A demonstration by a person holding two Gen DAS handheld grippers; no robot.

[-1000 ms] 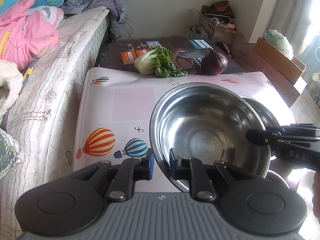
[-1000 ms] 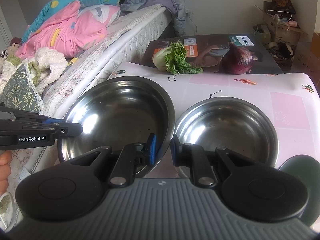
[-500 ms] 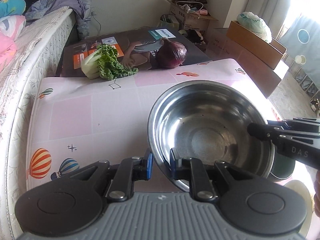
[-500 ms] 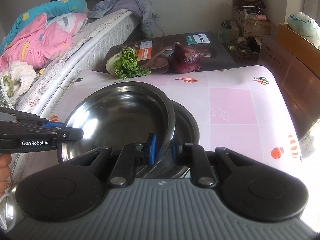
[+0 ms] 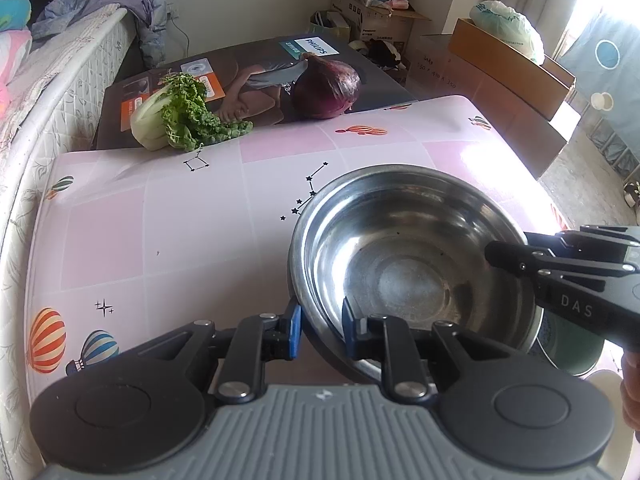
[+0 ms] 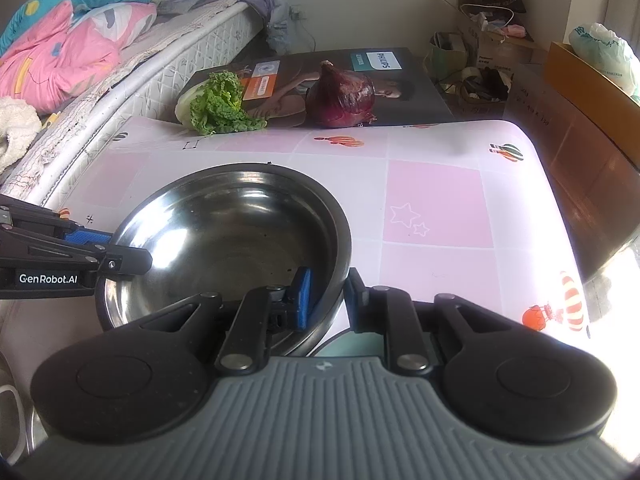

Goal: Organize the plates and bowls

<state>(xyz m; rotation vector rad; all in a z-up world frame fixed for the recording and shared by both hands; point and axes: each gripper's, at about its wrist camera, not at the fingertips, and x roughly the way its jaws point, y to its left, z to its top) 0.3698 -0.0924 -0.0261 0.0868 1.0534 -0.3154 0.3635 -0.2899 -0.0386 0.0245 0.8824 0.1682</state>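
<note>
A large steel bowl (image 5: pixel 408 256) sits nested in a second steel bowl on the pink table (image 5: pixel 168 232). My left gripper (image 5: pixel 320 330) straddles its near-left rim, jaws a little apart around the wall. My right gripper (image 6: pixel 326 298) straddles the opposite rim of the same bowl (image 6: pixel 236 240), jaws likewise parted. Each gripper shows in the other's view: the right (image 5: pixel 520 258) and the left (image 6: pixel 116 254). A dark green plate (image 5: pixel 576 354) lies partly under the bowls.
A bok choy (image 5: pixel 176 116) and a red onion (image 5: pixel 326 88) lie at the table's far edge by a dark box (image 5: pixel 248 68). A mattress (image 5: pixel 48 92) runs along the left. Cardboard boxes (image 5: pixel 512 64) stand at right. A white dish (image 5: pixel 608 384) sits near the green plate.
The large bowl moved right and came down into the smaller steel bowl, which is now hidden beneath it. Both grippers' jaws have opened slightly around the rim.
</note>
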